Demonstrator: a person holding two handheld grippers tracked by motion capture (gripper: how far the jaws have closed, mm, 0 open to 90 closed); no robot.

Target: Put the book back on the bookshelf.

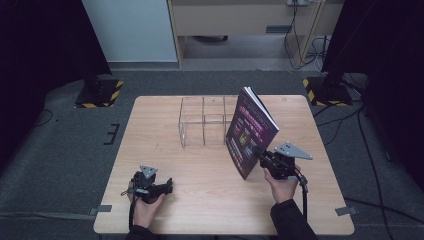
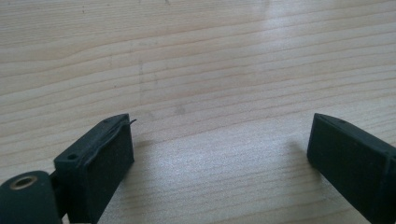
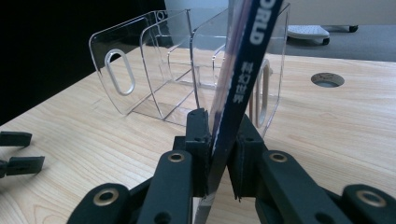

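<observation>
Purple magazine (image 1: 251, 131) beside clear rack (image 1: 202, 121)

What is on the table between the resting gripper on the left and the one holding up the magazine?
Nothing: the high view shows bare wooden table between the left gripper and the right gripper clamping the magazine.

Light wood table (image 1: 210, 200) w/ clear acrylic divider rack (image 1: 202, 121) standing near its far edge.
</observation>
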